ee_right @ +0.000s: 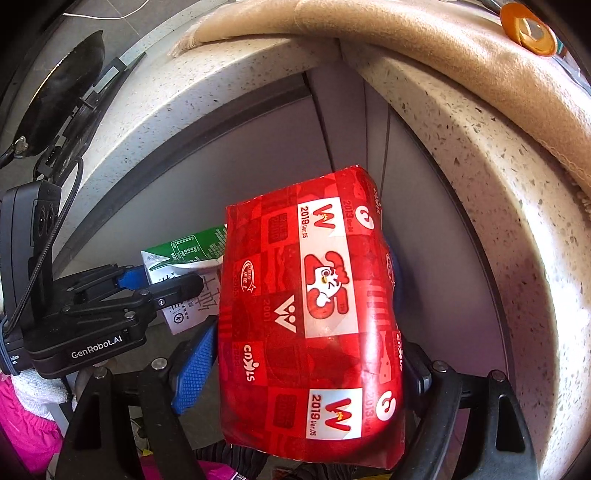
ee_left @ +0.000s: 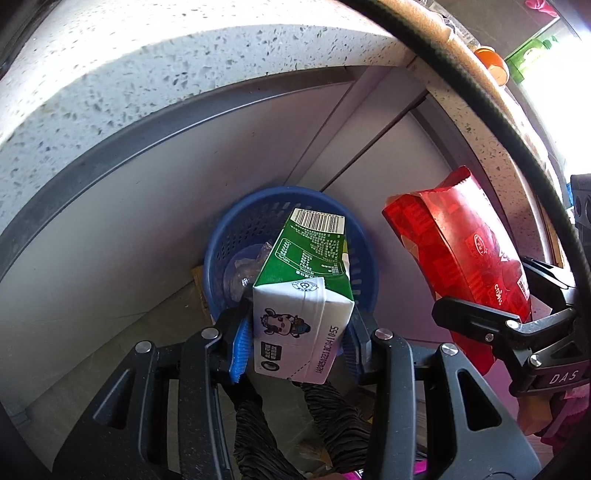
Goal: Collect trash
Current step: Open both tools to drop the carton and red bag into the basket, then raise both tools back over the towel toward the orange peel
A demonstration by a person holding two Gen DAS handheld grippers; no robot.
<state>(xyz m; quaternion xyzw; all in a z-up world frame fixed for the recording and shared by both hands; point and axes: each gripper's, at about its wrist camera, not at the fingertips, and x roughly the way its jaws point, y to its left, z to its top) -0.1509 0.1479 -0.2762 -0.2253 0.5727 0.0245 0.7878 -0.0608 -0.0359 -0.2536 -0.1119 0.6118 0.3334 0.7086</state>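
My left gripper is shut on a green and white milk carton and holds it directly above a blue mesh trash basket on the floor. The basket has clear plastic wrap in it. My right gripper is shut on a red paper food bag, held upright. In the left wrist view the red bag and right gripper are to the right of the basket. In the right wrist view the left gripper with the carton is on the left.
A speckled stone countertop overhangs grey cabinet doors behind the basket. A beige cloth lies on the counter with an orange object on it. A black pan sits at far left. A cable crosses the left view.
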